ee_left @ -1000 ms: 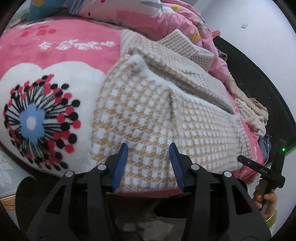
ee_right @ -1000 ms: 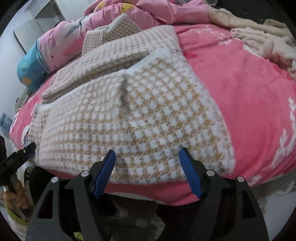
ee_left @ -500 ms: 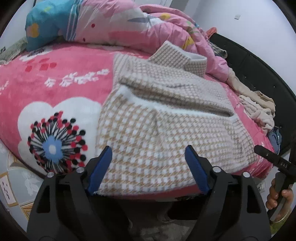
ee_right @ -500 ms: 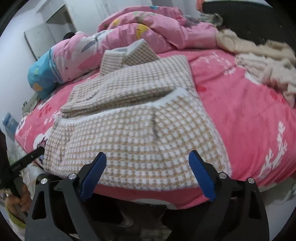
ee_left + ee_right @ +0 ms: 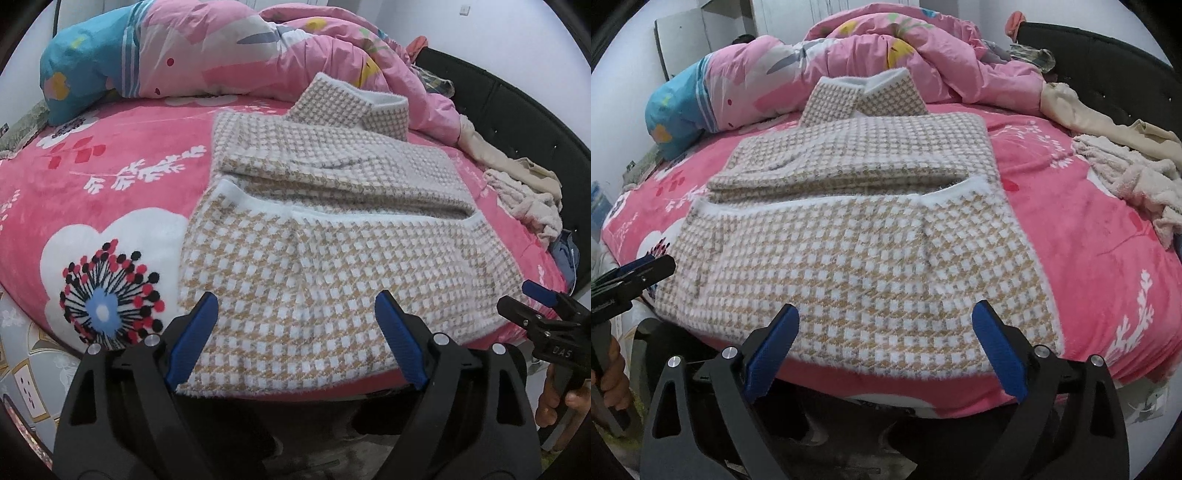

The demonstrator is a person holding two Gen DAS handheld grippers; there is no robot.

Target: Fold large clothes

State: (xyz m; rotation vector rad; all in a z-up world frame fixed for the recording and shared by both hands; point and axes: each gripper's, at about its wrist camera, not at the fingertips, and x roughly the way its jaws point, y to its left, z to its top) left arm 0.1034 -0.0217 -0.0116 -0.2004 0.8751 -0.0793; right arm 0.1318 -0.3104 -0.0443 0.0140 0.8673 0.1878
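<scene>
A beige-and-white houndstooth knit garment [image 5: 314, 258] [image 5: 857, 251] lies folded on the pink flowered blanket [image 5: 110, 177] [image 5: 1089, 229]. Its near half is laid up over the body and its collar [image 5: 343, 103] points to the far side. My left gripper [image 5: 295, 295] hovers over the garment's near left edge; its jaws are opening and nothing is between them. My right gripper [image 5: 886, 306] hangs over the near right edge, open and holding nothing. Each gripper shows at the rim of the other's view: the right gripper's fingertips [image 5: 535, 293] and the left gripper's fingertips [image 5: 646, 267].
A bunched pink quilt [image 5: 258, 55] and a blue pillow end [image 5: 74, 74] lie along the far side. Cream clothes [image 5: 524, 199] [image 5: 1126, 173] are heaped at the right by the black bed frame [image 5: 517, 103]. Patterned floor [image 5: 22, 369] shows below the bed's near edge.
Both grippers have opened wide and drawn back and up from the garment's near edge. The garment stays lying flat, and more of the bed is in view.
</scene>
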